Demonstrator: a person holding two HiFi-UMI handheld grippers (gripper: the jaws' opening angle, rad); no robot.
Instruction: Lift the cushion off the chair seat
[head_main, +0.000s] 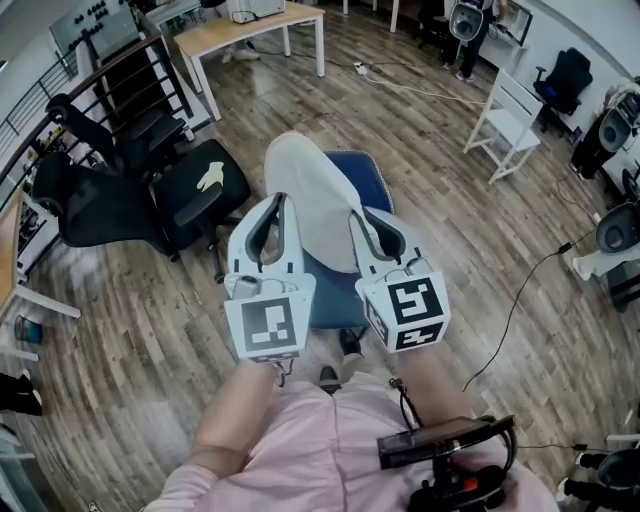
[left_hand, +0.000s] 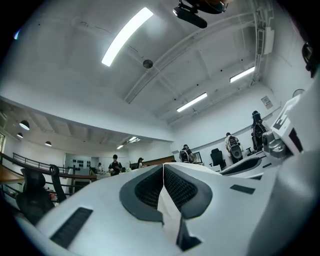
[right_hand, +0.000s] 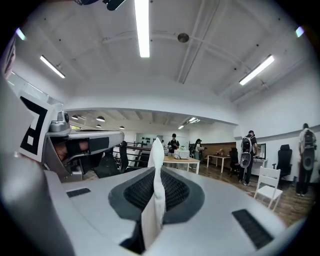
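Head view shows us holding the white cushion (head_main: 318, 195) between both grippers, over the blue chair seat (head_main: 335, 300) that lies below the jaws. Our left gripper (head_main: 272, 222) grips the cushion's left edge and our right gripper (head_main: 372, 232) its right edge. In the left gripper view the jaws are closed on a thin fold of white fabric. In the right gripper view the jaws are likewise pressed together on a fold of the cushion, which sticks up beyond their tips. We cannot tell whether the cushion's lower end touches the seat. A black office chair (head_main: 195, 190) stands well to the left of the left jaws.
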